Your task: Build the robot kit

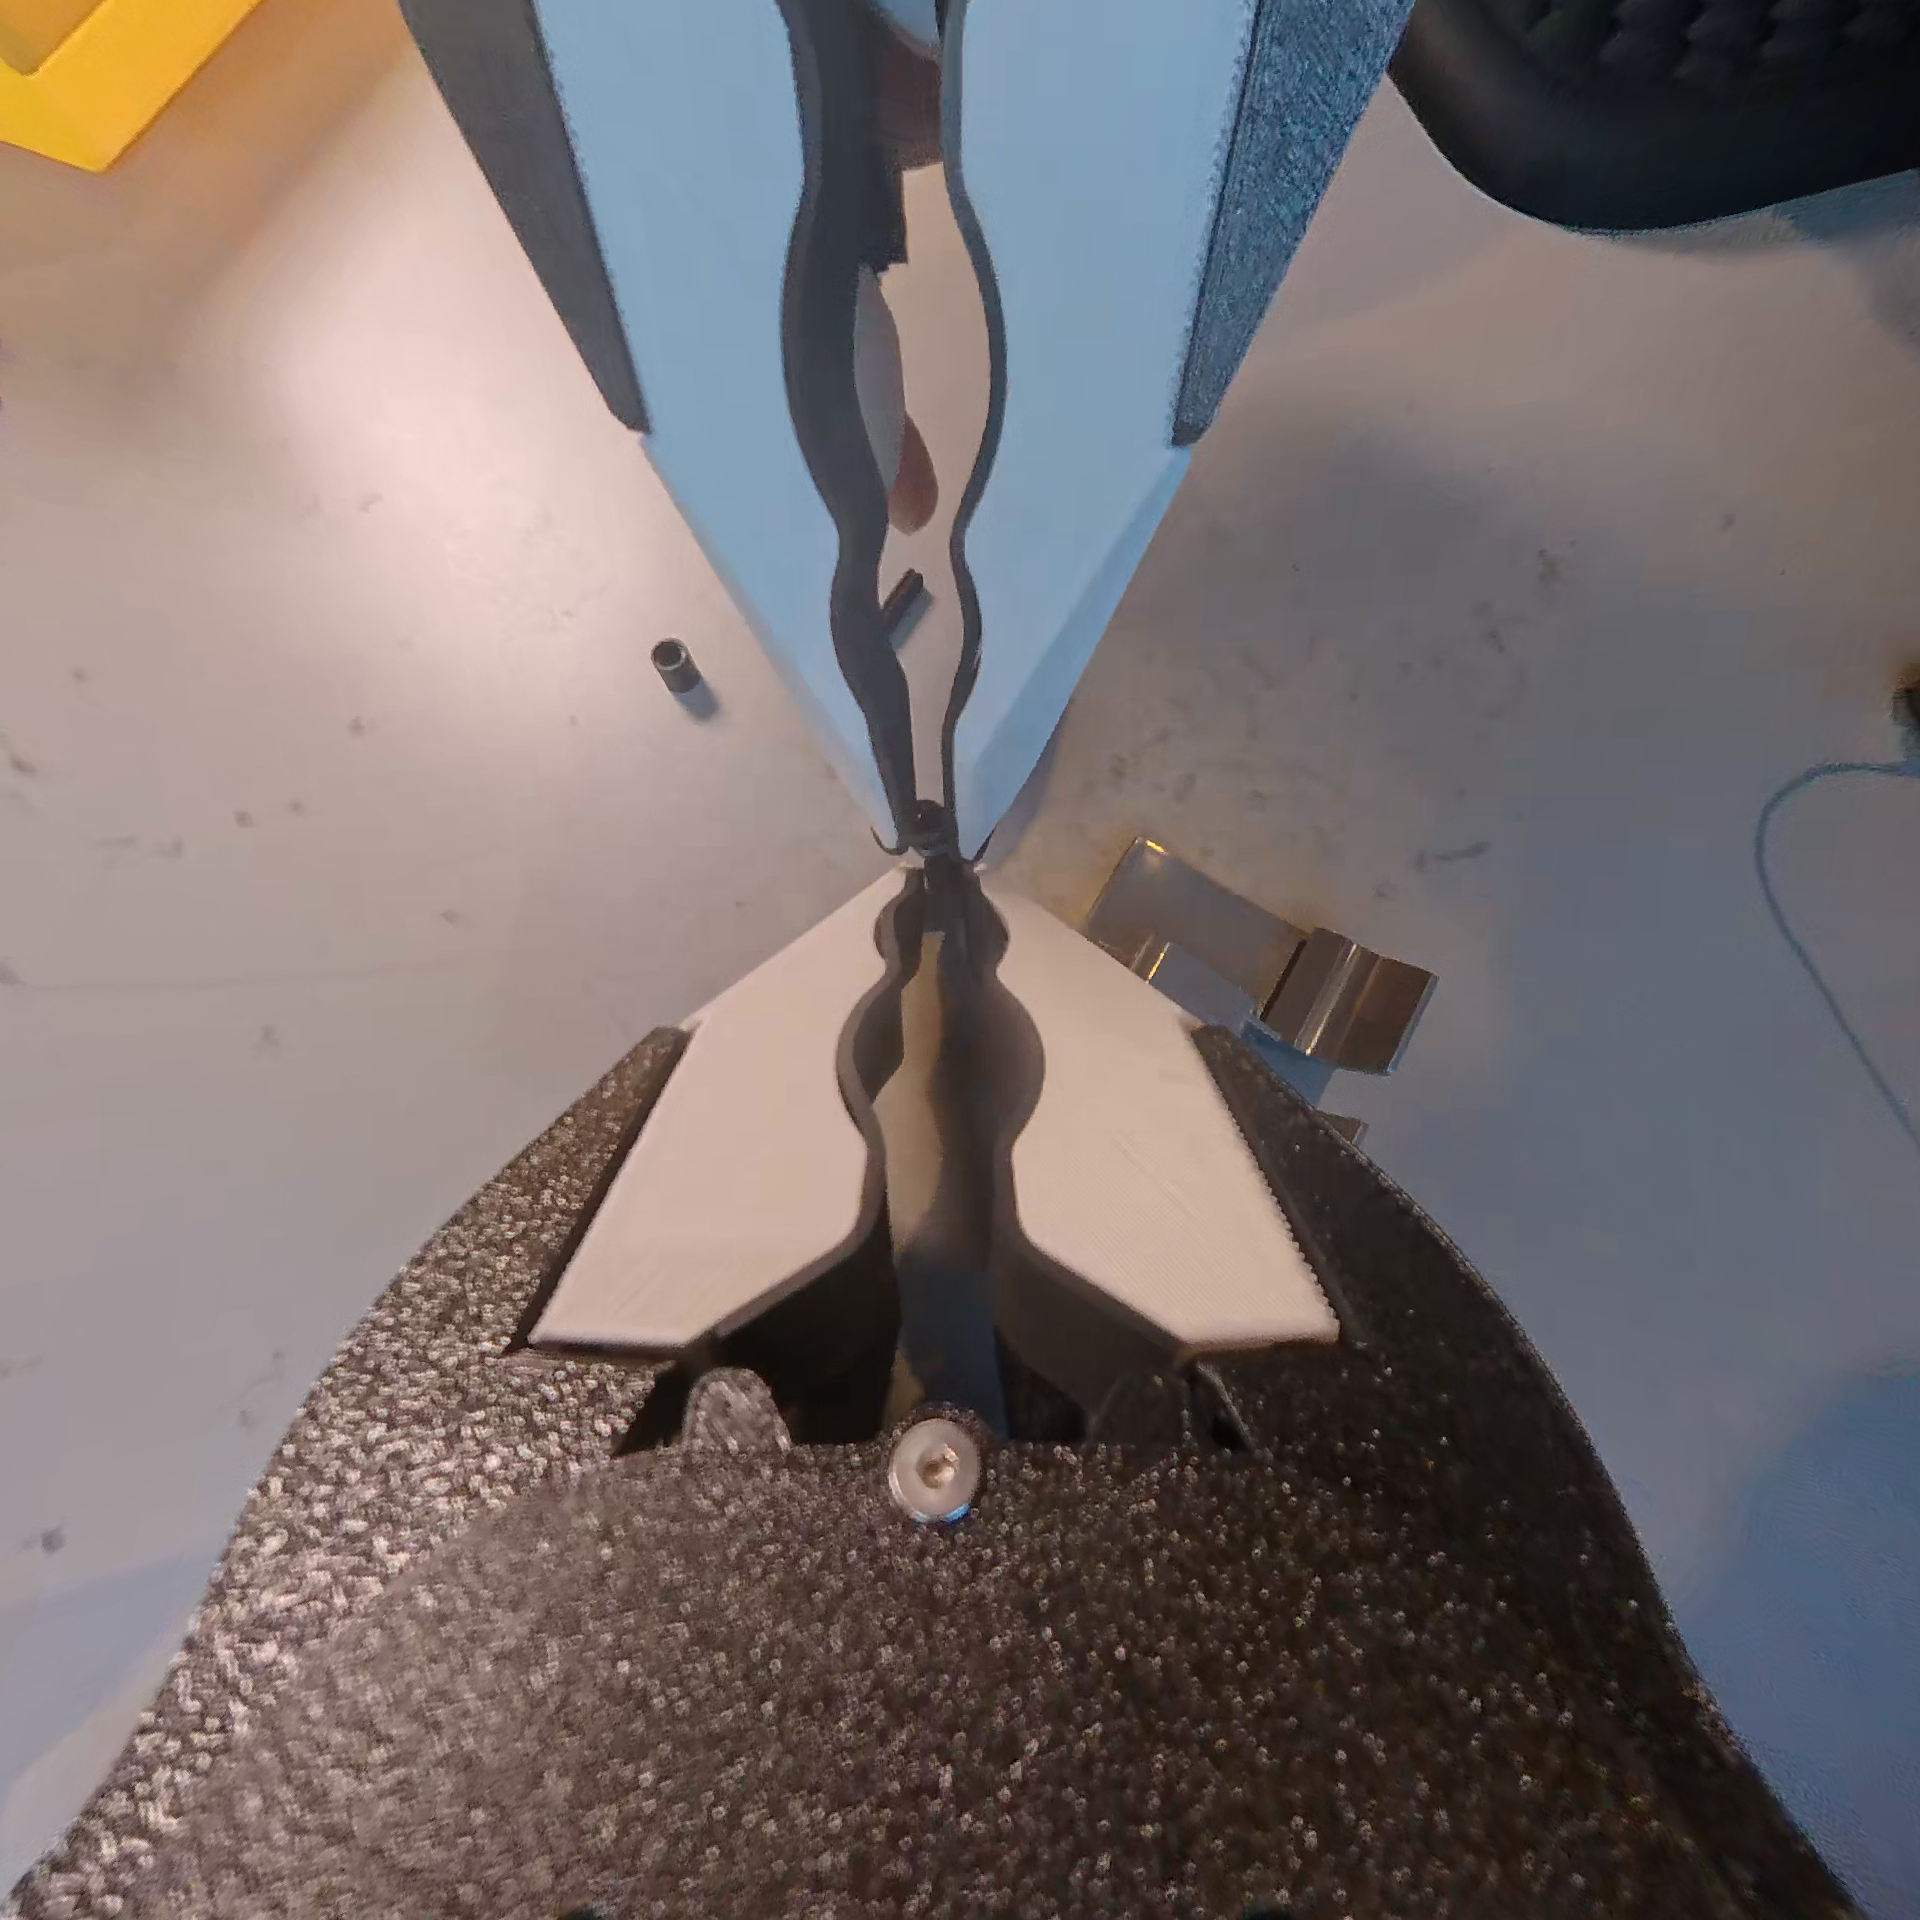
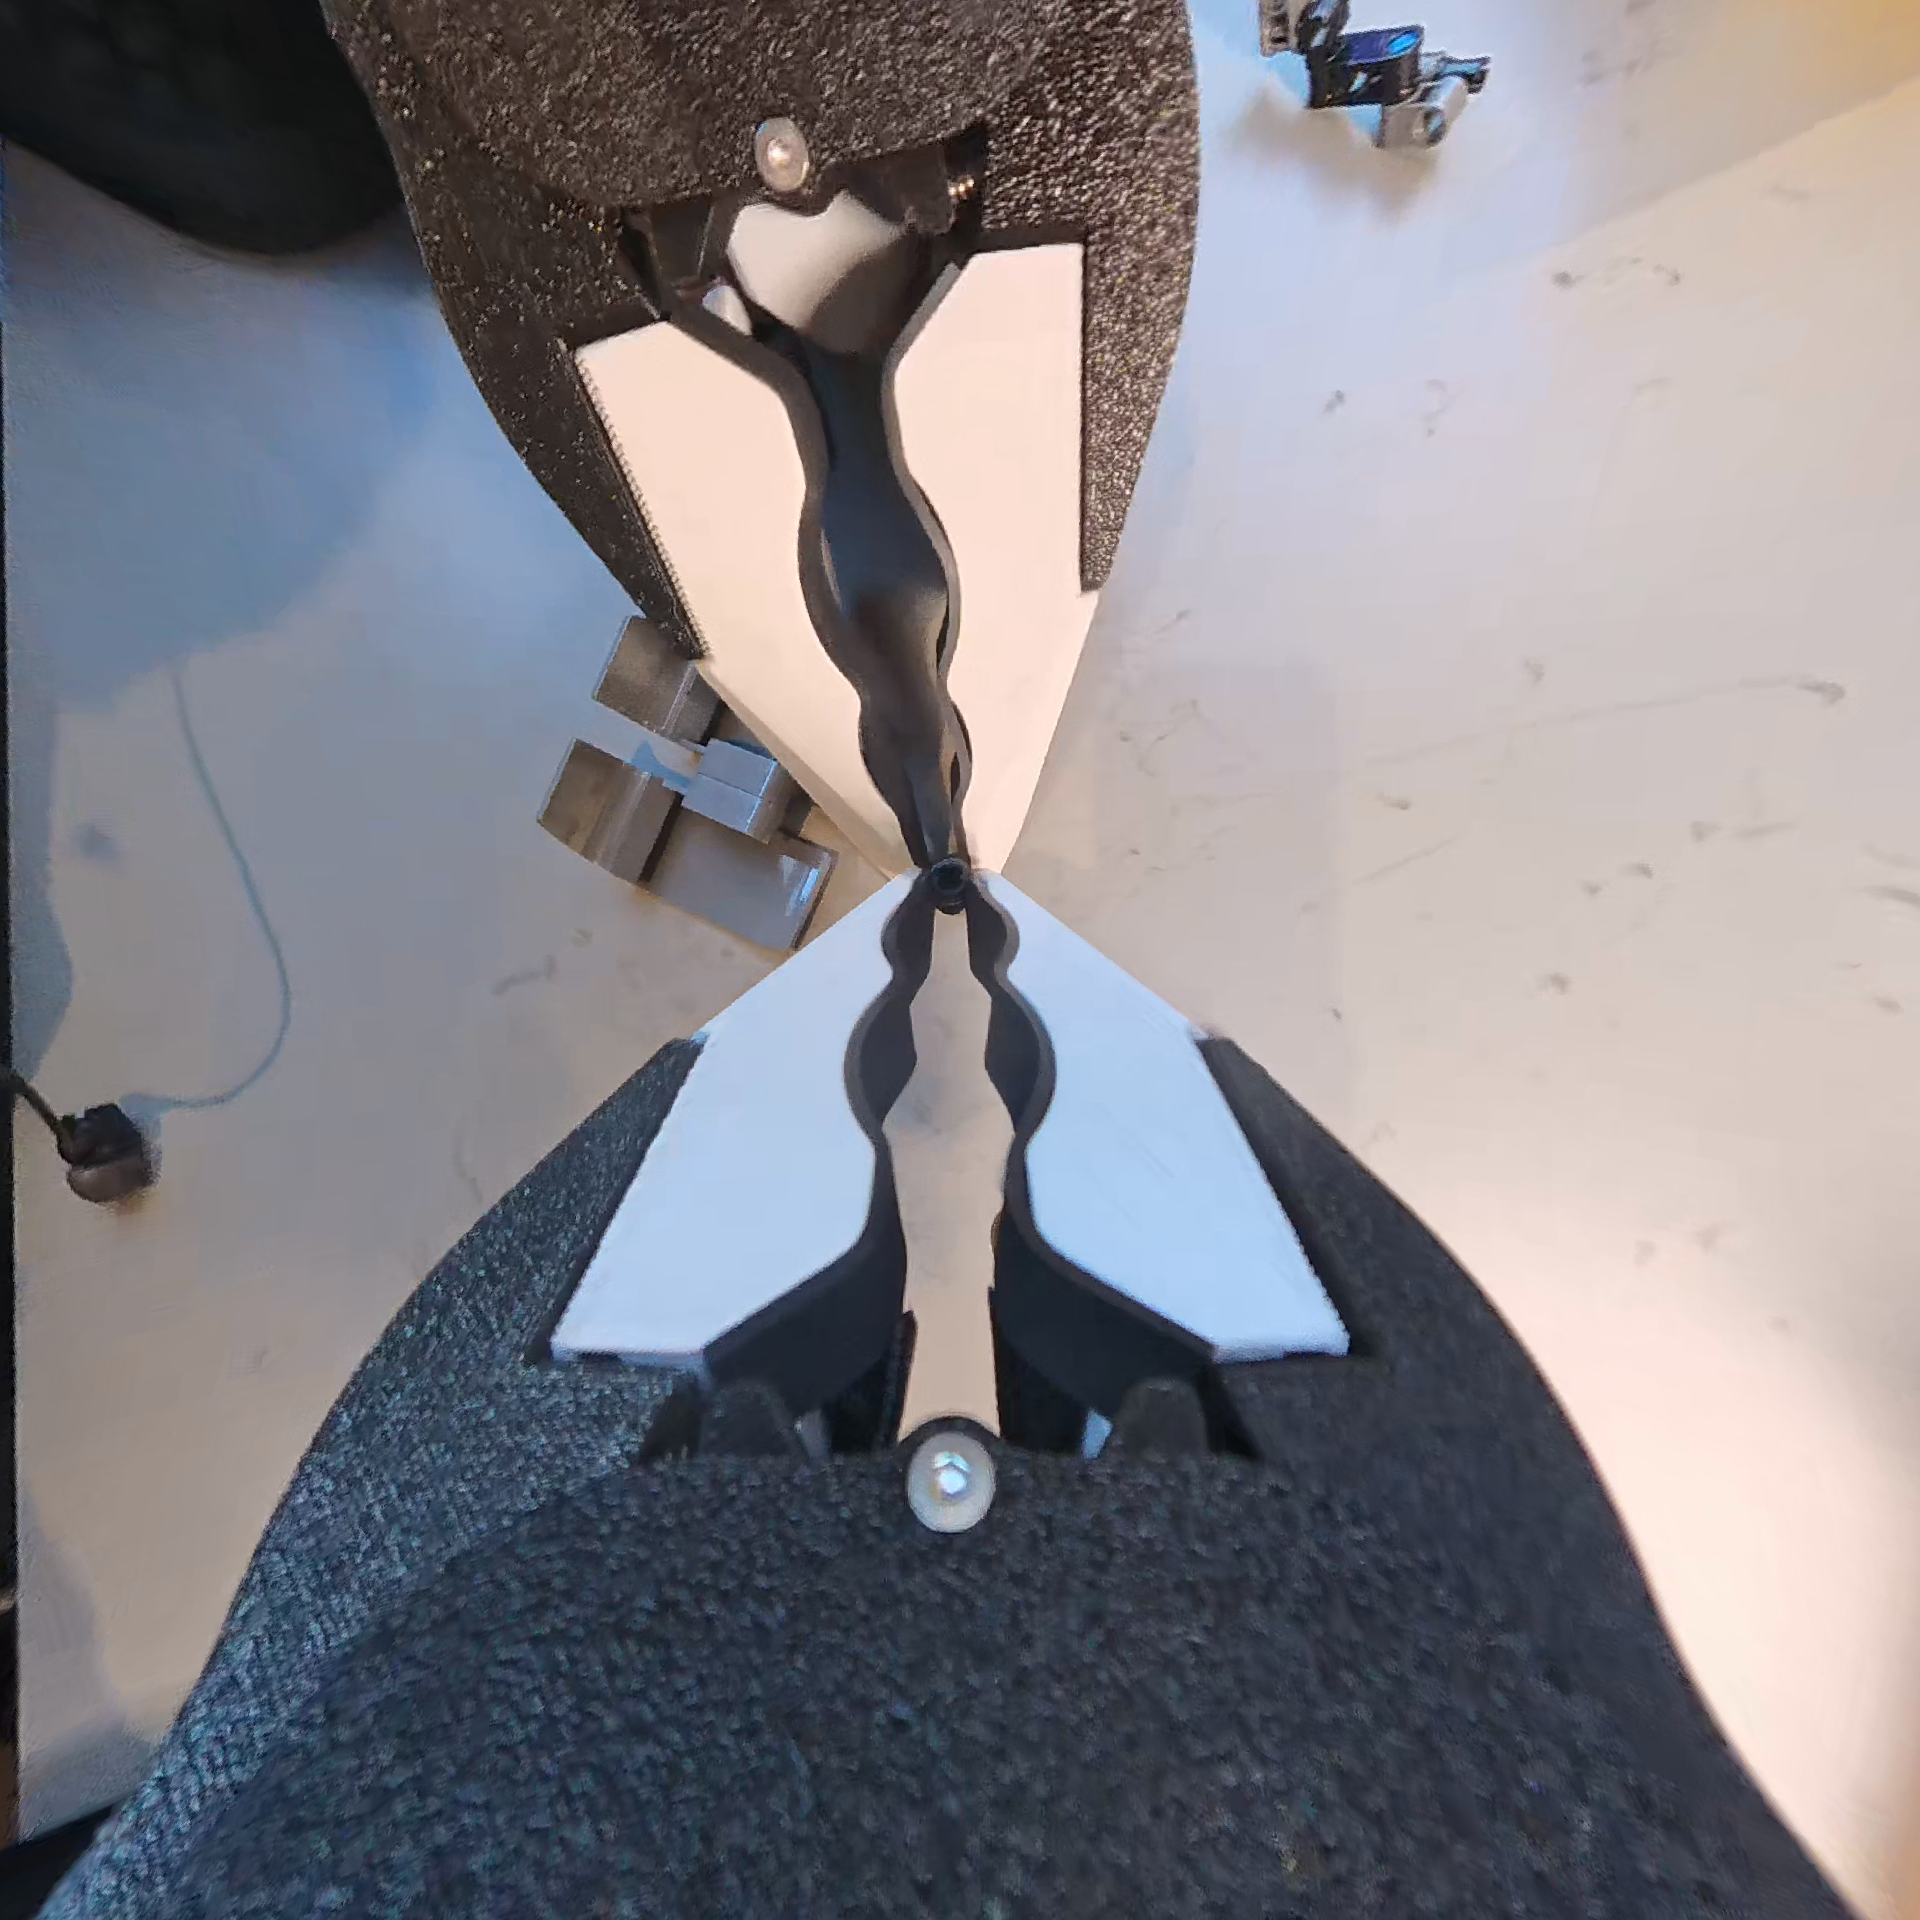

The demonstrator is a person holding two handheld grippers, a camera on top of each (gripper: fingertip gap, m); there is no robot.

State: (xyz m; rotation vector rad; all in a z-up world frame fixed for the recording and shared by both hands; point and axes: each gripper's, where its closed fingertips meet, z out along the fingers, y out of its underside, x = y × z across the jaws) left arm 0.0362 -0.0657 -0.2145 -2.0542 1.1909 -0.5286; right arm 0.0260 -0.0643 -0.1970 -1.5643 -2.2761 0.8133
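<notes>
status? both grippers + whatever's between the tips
Left gripper and right gripper tip to tip, both shut on small black part. Metal bracket on table beside the tips, untouched. Black sleeve lies apart.

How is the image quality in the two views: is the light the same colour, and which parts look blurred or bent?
Left wrist view: cool bluish-grey light on the table, warmer near the top left; wide-angle bending at the edges; the left gripper body nearest the lens is soft. Right wrist view: warm cream light on the right, bluish shade on the left; the right gripper body is blurred, and the metal bracket stays fairly sharp.
</notes>
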